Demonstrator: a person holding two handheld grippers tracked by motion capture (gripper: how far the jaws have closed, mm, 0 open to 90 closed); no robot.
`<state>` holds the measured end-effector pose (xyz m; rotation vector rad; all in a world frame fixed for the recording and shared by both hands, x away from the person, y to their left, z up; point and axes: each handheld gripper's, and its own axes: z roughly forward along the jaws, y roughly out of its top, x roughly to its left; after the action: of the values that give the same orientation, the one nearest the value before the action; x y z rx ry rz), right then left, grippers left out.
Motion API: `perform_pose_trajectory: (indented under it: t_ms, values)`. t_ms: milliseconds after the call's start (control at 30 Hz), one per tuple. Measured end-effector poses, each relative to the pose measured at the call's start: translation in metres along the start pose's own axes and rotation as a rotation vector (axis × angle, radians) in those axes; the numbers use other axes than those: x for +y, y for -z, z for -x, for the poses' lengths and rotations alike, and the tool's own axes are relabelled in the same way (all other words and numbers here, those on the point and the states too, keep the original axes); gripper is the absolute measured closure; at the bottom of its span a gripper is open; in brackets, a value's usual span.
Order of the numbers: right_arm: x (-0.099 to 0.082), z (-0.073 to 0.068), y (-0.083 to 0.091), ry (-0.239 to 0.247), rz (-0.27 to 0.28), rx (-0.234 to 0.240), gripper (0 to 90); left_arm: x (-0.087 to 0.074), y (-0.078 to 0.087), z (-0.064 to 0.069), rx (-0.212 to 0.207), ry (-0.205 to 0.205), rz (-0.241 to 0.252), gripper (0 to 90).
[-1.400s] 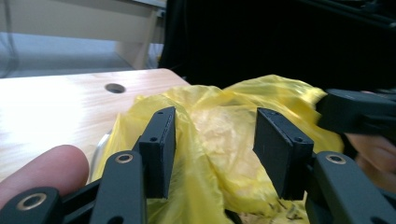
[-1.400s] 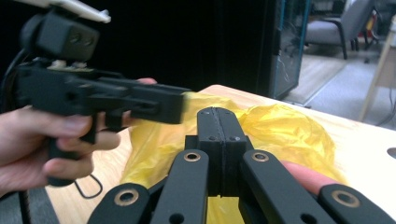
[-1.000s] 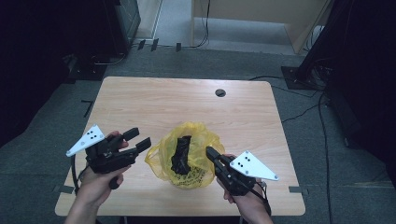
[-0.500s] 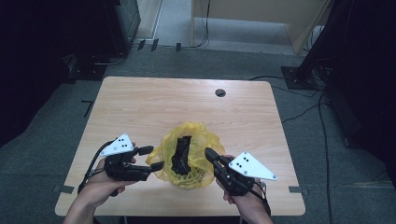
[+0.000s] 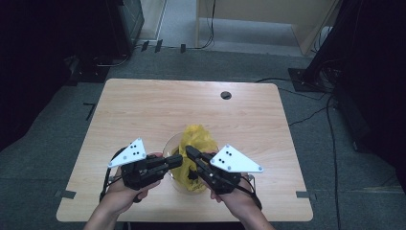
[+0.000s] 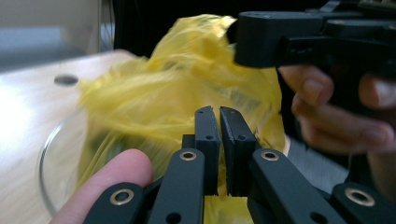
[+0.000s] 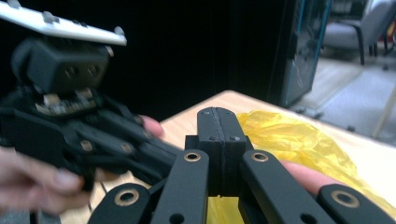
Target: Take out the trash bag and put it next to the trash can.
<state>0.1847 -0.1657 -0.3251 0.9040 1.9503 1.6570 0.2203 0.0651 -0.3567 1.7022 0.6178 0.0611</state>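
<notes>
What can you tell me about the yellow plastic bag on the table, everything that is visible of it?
The yellow plastic bag is thin, crinkled and slightly see-through film. It sits bunched up in a clear glass bowl near the front edge of the wooden table, with something dark inside it. Its top rises in a loose peak. The left gripper and the right gripper both meet it with jaws closed, apparently pinching its film.

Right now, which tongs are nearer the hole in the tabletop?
Right. The right tongs sit at the yellow bag, below the hole; the left tongs lie lower and further left.
</notes>
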Motion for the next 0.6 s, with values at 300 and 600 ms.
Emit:
perform_pose_trajectory:
  t_ms: [300,600]
  values:
    - [0.019,-0.008,-0.014,0.034,0.026,-0.002,90.0,-0.002,-0.005,0.002,0.108,0.023,0.032,84.9]
    - [-0.006,0.017,0.022,-0.014,0.088,-0.002,42.6,-0.003,0.001,-0.015,0.183,0.178,0.134,85.0]
